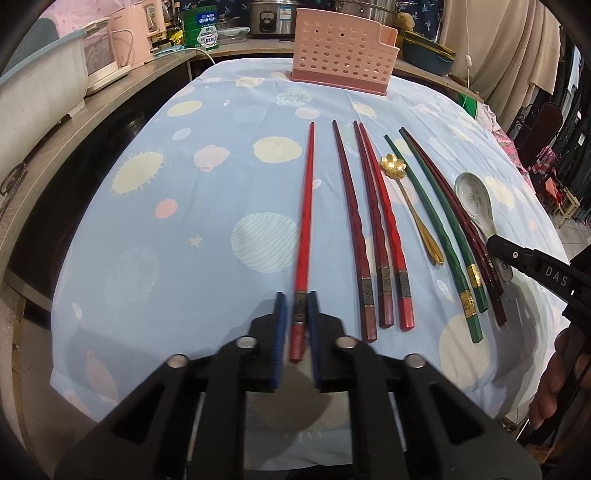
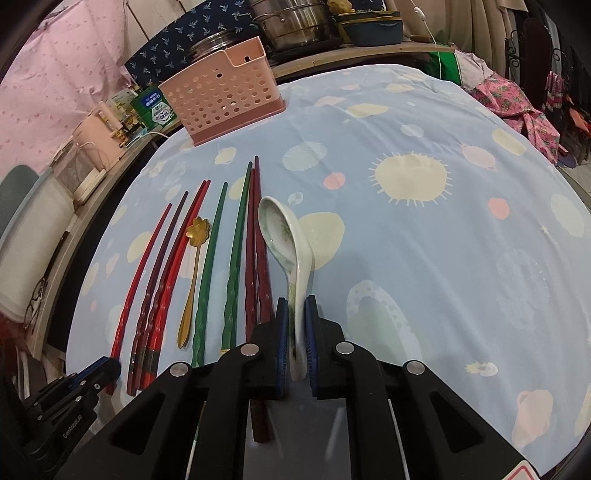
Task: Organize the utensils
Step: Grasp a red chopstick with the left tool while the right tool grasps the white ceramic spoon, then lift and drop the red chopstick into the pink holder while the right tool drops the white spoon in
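Several chopsticks lie in a row on the blue patterned tablecloth (image 1: 184,229). My left gripper (image 1: 297,299) has its jaws around the thick end of a bright red chopstick (image 1: 304,221), apart from the others; its right pad touches it, with a small gap on the left. My right gripper (image 2: 295,306) is shut on the handle of a white ceramic spoon (image 2: 284,243); the spoon also shows in the left wrist view (image 1: 474,201). A gold flower spoon (image 1: 410,199) lies between dark red chopsticks (image 1: 373,229) and green chopsticks (image 1: 439,229). A pink perforated utensil holder (image 1: 341,51) stands at the far edge.
Shelves with pink appliances (image 1: 122,44), a green carton (image 1: 205,31) and steel pots (image 1: 273,18) run behind the table. Hanging clothes (image 1: 569,110) are on the right. The right gripper's arm (image 1: 535,266) reaches in beside the darkest chopsticks (image 1: 476,236).
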`<control>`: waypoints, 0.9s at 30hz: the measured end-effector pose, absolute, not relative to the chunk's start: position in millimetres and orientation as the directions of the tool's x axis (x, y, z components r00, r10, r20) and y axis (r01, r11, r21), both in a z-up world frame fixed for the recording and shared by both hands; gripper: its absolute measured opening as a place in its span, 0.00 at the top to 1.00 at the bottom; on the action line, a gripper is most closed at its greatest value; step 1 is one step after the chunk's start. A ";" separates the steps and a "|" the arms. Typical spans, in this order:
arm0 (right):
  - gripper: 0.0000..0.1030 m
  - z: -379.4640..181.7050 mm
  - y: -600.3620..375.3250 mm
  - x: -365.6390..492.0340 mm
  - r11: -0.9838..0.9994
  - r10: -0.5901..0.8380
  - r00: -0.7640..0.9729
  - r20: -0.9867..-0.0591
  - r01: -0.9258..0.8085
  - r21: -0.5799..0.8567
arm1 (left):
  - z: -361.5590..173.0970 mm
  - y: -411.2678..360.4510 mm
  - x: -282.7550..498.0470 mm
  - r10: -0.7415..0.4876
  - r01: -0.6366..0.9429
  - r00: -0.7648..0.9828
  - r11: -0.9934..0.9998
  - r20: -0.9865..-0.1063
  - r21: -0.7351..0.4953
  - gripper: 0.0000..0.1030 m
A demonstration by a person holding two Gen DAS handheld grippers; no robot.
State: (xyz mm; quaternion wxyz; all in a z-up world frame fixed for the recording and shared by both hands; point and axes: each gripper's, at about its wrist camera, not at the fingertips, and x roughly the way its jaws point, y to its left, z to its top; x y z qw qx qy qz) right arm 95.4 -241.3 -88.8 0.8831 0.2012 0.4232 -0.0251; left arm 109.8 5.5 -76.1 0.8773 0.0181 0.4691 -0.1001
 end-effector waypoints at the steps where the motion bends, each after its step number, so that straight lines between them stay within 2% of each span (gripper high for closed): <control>1: 0.91 -87.7 -241.8 93.8 0.918 0.126 0.642 -0.756 0.215 0.335 | -75.7 6.0 109.3 -0.164 0.195 0.539 0.979 -0.826 -0.067 0.92; 15: 0.93 -44.0 -256.1 73.2 0.927 0.075 0.710 -0.700 0.210 0.312 | -36.1 26.2 100.8 -0.210 0.183 0.588 0.975 -0.781 -0.125 0.93; 27: 0.94 11.6 -267.9 111.1 0.949 0.042 0.786 -0.617 0.161 0.270 | 61.6 33.8 155.4 -0.204 0.197 0.747 0.977 -0.633 -0.083 0.93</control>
